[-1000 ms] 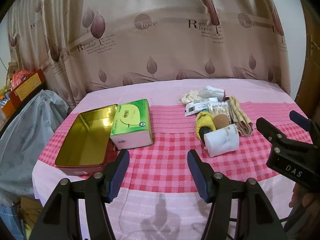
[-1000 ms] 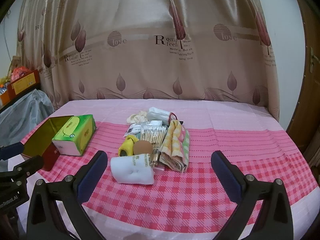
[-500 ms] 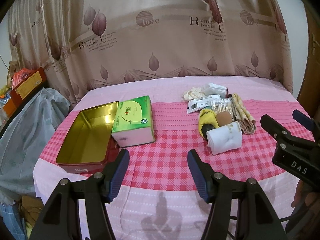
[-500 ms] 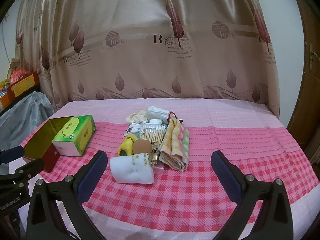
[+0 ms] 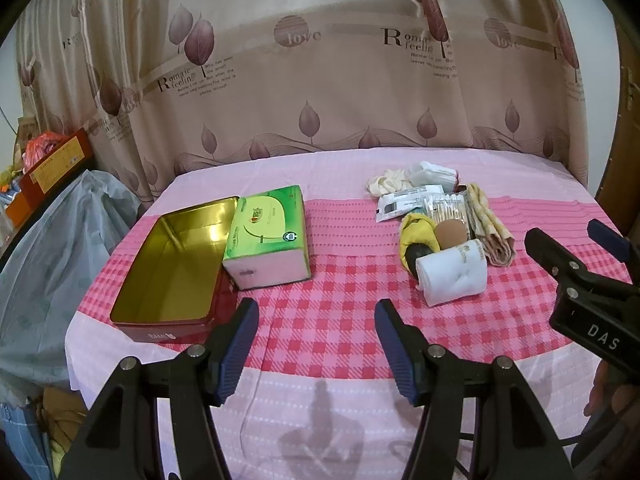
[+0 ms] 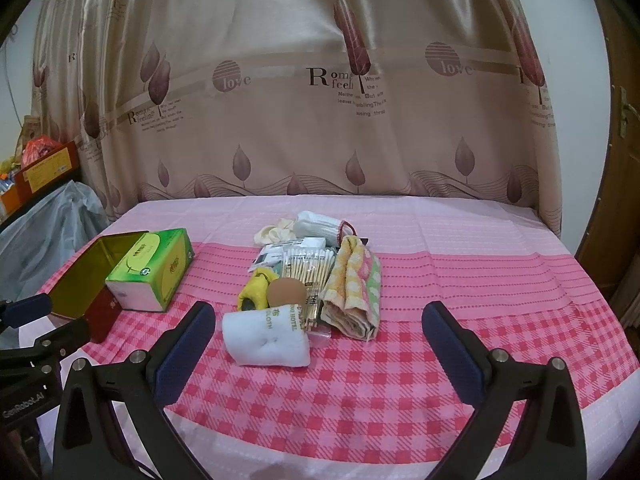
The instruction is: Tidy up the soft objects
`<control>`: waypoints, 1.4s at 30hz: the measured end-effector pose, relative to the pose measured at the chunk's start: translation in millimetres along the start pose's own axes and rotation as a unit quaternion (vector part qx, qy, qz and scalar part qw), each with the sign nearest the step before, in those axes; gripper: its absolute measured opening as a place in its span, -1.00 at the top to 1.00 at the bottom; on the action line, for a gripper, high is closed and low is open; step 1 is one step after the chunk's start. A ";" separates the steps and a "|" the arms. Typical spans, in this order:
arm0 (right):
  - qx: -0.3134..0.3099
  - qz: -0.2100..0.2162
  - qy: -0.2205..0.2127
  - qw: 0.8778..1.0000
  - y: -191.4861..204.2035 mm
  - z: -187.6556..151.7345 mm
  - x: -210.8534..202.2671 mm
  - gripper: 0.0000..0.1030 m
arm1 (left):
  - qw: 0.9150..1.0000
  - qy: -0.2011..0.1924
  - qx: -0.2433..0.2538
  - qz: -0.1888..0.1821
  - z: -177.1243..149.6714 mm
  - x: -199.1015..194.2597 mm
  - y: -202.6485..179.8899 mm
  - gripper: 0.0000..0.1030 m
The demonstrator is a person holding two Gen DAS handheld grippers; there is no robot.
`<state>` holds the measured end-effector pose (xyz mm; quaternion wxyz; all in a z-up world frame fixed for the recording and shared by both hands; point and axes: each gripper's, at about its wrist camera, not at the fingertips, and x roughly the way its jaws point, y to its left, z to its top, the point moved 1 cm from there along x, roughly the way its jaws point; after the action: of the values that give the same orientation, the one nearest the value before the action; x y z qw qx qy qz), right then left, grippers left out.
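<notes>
1. Table [image 5: 320, 184] under a pink cloth: plain pink far band, red-pink check toward the near edge, pale pink strip at the front.
2. Curtain [image 6: 320, 100] fills the back, beige satin with leaf prints and "love" / "Romantic feeling" lettering.
3. Left gripper [image 5: 316, 344] spread apart, nothing between its blue pads, hovering over the near edge.
4. Right gripper [image 6: 318, 350] spread wide, empty, low over the check cloth; white rolled cloth [image 6: 268, 338] sits just past its left finger.
5. Soft pile at 1 o'clock in the left view: white rolled cloth nearest, touching a yellow item [image 5: 416, 232] and a brown sponge ball [image 5: 451, 233]; cotton swab pack [image 5: 444, 206] behind; folded checked towel [image 5: 490, 226] on the pile's 3 o'clock side.
6. Far end of the pile: cream scrunchie [image 5: 386, 182], white bundle [image 5: 434, 174], flat sachet [image 5: 400, 202].
7. Open gold-lined tin [image 5: 176, 264] at 10 o'clock, empty, with a green tissue box [image 5: 268, 236] touching its right wall.
8. Off the table at 9 o'clock: grey plastic cover [image 5: 52, 248], orange box [image 5: 52, 164] behind it.
9. Wooden door [image 6: 620, 160] at 3 o'clock, right view.
</notes>
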<state>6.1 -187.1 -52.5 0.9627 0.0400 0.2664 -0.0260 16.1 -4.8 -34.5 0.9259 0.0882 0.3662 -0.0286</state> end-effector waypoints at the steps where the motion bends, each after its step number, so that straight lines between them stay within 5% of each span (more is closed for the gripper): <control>1: 0.000 0.000 0.000 1.000 0.0 0.2 0.4 -0.99 | 1.000 0.000 0.000 0.000 0.0 0.0 0.2 -0.20; 19: -0.011 0.004 0.008 1.000 4.9 -1.4 0.8 -0.98 | 1.000 0.023 -0.006 -0.006 -2.4 12.5 2.8 -0.20; 24: -0.014 0.001 0.015 1.000 2.3 -2.8 4.5 -0.79 | 1.000 0.026 -0.004 -0.006 -2.5 16.3 3.4 -0.20; 29: -0.020 -0.004 0.035 0.999 -4.6 -4.2 17.5 -0.52 | 1.000 0.031 0.002 -0.007 -3.0 24.2 5.4 -0.20; 42: -0.028 -0.016 0.105 0.994 -22.4 -1.2 93.7 -0.45 | 0.997 0.055 0.029 -0.043 0.4 63.9 0.4 -0.20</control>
<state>84.2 -212.0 -103.2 0.9295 0.0108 0.3673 -0.0298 63.1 -3.8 -77.8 0.8994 0.1009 0.4188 -0.0747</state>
